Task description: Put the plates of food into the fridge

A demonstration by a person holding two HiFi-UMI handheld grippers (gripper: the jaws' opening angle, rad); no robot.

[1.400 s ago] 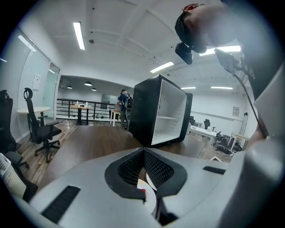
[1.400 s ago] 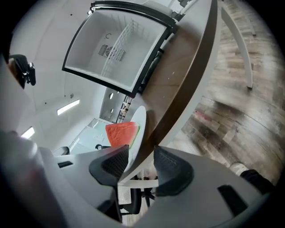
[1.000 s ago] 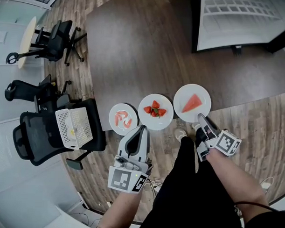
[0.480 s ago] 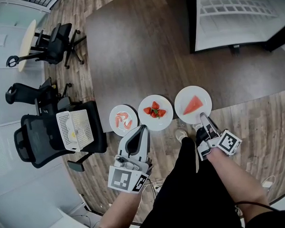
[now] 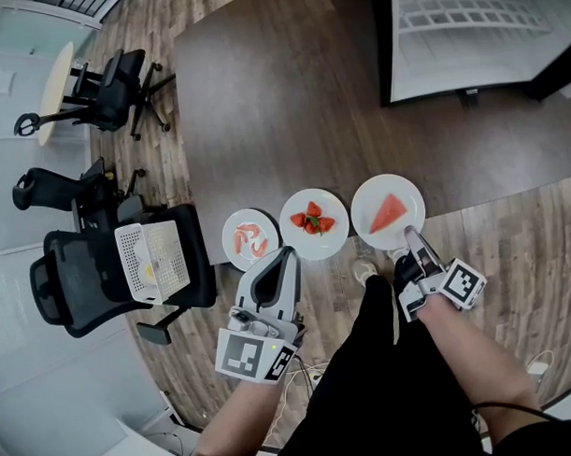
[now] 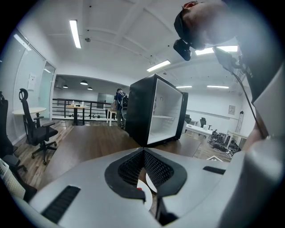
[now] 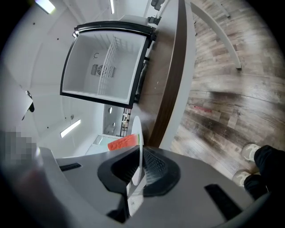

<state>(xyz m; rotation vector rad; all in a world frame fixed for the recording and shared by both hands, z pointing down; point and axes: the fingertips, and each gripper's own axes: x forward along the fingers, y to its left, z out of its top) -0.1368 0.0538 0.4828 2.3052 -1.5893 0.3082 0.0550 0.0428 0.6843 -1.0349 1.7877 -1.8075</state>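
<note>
The right tool [image 5: 411,241] is clenched on the near rim of the melon plate [image 5: 369,193]. In the right gripper view, the thin white rim [image 7: 137,133] stands between the two pads, with the red melon slice [image 7: 122,143] just behind it. The left tool [image 5: 286,257] has its jaws pressed together with nothing between them. It hangs just in front of the gap between the shrimp plate [image 5: 236,256] and the strawberry plate [image 5: 315,247], and it touches neither.

The three plates lie in a row along the near edge of the dark surface [image 5: 271,100], each close beside the next, with the melon plate at the right end. I cannot tell whether this plate is already lifted or rests on the surface.

Well beyond the plates stands the fridge [image 5: 479,42]. Its inside is white and empty, and a wire shelf [image 7: 109,58] is seen in it.

I judge that the step in hand is taking the first plate, the melon one. The next move calls for keeping the plate level, so that the slice does not slide off, while it is carried across to the fridge and onto the shelf. The left tool is free for another plate.
</note>
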